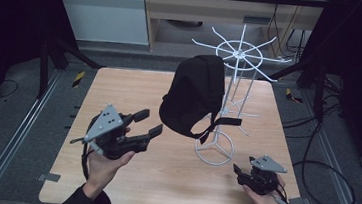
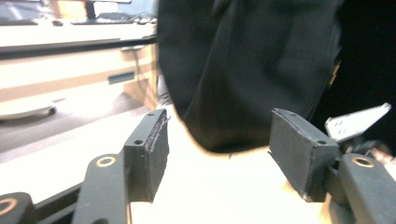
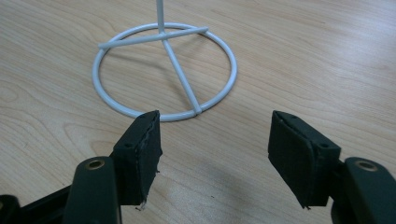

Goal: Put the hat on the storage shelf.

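A dim room with dark drapes and a pale cabinet behind surrounds a square wooden bench [image 1: 119,91]. On it stands a white wire rack [image 1: 234,77] with a ring base and spoked top, and a black cap [image 1: 194,96] hangs from the rack's upper arms, its strap dangling toward the base.

The left hand-held gripper [image 1: 151,121] sits just short of the cap's lower edge, pointing at it, jaws spread wide and empty. In the left gripper view the cap [image 2: 247,70] looms directly ahead of and above the two pads [image 2: 156,149], not between them. The right hand-held gripper [image 1: 237,168] rests low on the bench, also released and holding nothing; the rack's ring base [image 3: 163,70] lies just ahead of its jaws, apart from them.

The cap appears to be hung and let go, so the step in hand looks like backing the left hand-held gripper clear. To do that well, draw it straight back along its own line, away from the cap, keeping the jaws wide so no pad snags the fabric or the strap. Avoid lifting into the brim, since a nudge could swing the cap off its wire arm. The right hand-held gripper is placed to steady the ring base should the light rack tip.
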Action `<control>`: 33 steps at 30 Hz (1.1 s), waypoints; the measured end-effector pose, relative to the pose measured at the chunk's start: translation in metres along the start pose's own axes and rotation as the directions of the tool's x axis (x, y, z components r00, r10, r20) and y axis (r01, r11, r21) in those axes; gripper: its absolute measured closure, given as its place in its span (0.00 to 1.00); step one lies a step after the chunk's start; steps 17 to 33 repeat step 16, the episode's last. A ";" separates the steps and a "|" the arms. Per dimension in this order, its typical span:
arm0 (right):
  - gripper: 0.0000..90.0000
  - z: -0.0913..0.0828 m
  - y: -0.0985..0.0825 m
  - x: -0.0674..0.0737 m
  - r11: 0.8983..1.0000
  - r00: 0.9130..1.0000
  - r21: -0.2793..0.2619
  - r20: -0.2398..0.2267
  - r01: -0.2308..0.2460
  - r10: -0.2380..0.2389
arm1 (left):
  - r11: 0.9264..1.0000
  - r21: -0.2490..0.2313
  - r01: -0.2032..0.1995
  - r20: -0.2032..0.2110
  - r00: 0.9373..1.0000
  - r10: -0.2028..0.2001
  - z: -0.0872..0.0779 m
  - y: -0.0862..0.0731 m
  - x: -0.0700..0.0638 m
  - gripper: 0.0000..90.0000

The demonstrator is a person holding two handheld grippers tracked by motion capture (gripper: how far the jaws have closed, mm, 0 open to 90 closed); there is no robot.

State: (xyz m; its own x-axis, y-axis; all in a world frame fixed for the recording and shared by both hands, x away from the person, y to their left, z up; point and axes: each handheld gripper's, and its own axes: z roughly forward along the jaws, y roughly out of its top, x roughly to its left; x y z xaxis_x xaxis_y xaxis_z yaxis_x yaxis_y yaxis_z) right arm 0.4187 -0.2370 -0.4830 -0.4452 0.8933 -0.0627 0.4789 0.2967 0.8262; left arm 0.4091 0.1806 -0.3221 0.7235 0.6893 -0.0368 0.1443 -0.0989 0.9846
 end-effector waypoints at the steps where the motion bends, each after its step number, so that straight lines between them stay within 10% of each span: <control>1: 0.38 0.000 0.000 0.000 1.000 1.000 -0.001 0.001 -0.001 0.001 | 1.000 0.010 0.007 -0.016 1.000 -0.007 -0.004 -0.007 0.004 0.40; 8: 0.37 0.000 -0.001 0.000 1.000 1.000 0.000 0.006 -0.008 0.008 | 0.988 0.128 0.084 -0.143 0.988 -0.065 -0.015 -0.064 0.043 0.38; 16: 0.33 0.001 -0.002 -0.002 1.000 1.000 0.001 0.007 -0.018 0.018 | 0.951 0.261 0.169 -0.261 0.960 -0.099 -0.020 -0.123 0.076 0.36; 33: 0.33 0.001 -0.002 -0.002 1.000 1.000 0.001 0.007 -0.018 0.018 | 0.951 0.261 0.169 -0.261 0.960 -0.099 -0.020 -0.123 0.076 0.36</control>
